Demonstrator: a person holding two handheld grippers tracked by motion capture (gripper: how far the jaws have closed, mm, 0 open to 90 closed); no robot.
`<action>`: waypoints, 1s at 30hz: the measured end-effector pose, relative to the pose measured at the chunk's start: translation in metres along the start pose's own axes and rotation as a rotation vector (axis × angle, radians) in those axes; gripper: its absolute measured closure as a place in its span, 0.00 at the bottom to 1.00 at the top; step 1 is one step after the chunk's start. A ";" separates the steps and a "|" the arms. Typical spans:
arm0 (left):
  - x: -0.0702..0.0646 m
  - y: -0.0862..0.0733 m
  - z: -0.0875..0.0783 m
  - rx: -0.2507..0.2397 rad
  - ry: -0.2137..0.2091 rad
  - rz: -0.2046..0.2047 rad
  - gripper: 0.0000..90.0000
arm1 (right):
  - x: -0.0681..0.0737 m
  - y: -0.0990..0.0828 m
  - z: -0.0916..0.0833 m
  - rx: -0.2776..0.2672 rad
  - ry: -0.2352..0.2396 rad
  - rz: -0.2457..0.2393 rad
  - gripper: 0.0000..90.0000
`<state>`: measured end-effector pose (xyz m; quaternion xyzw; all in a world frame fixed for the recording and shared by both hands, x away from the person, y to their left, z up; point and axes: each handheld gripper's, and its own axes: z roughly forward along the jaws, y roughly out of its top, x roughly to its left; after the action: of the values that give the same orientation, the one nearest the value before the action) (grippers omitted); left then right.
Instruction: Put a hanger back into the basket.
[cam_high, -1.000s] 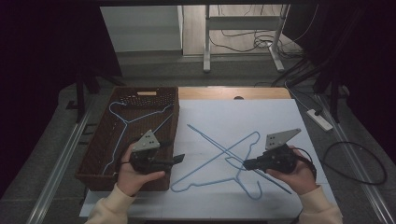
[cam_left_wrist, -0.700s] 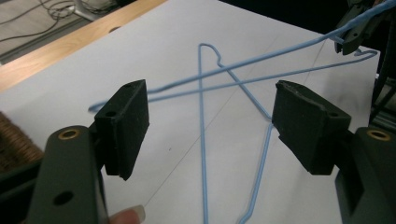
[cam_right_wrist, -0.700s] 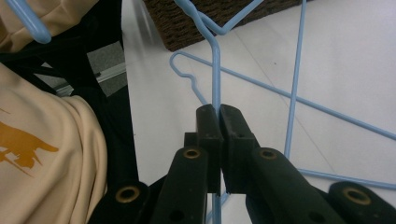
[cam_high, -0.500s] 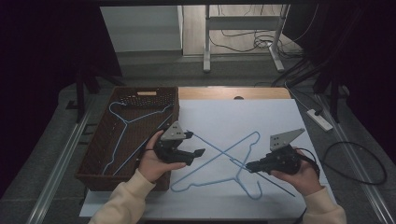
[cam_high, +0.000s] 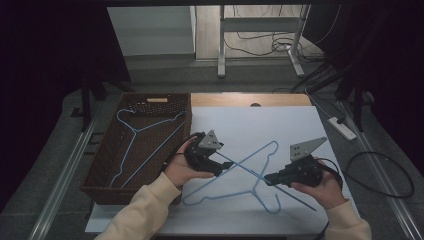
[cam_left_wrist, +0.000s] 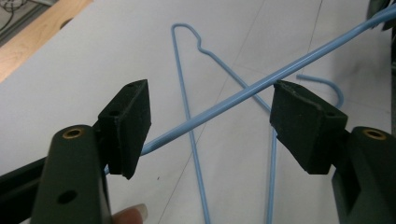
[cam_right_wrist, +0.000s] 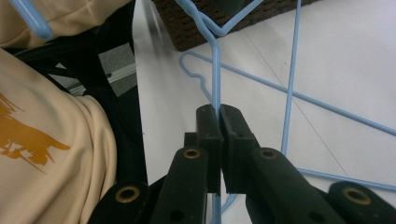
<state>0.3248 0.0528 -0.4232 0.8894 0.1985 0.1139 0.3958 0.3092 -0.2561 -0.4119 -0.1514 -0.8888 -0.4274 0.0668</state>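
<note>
Three blue wire hangers: one in the wicker basket (cam_high: 105, 165) beside the left gripper (cam_high: 220, 167), whose jaws are spread around a raised hanger (cam_left_wrist: 261, 84); the right gripper (cam_high: 267, 178) pinches it. Another lies flat on the white table (cam_high: 260, 125). Dark room beyond.

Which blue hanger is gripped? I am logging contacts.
The raised hanger, clamped in the right gripper; another lies flat on the table, a third in the basket.
</note>
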 end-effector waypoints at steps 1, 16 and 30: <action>0.000 0.001 0.001 0.005 -0.003 0.004 0.34 | 0.000 0.000 0.000 0.000 0.000 0.000 0.98; -0.016 0.011 0.009 0.131 -0.031 0.202 0.86 | -0.006 -0.003 -0.017 -0.053 -0.064 0.008 0.98; -0.022 0.016 0.000 0.125 -0.053 0.122 0.96 | -0.015 -0.005 -0.016 -0.130 -0.281 0.025 0.85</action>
<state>0.3089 0.0337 -0.4122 0.9254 0.1400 0.1020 0.3371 0.3220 -0.2750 -0.4093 -0.2248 -0.8579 -0.4577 -0.0628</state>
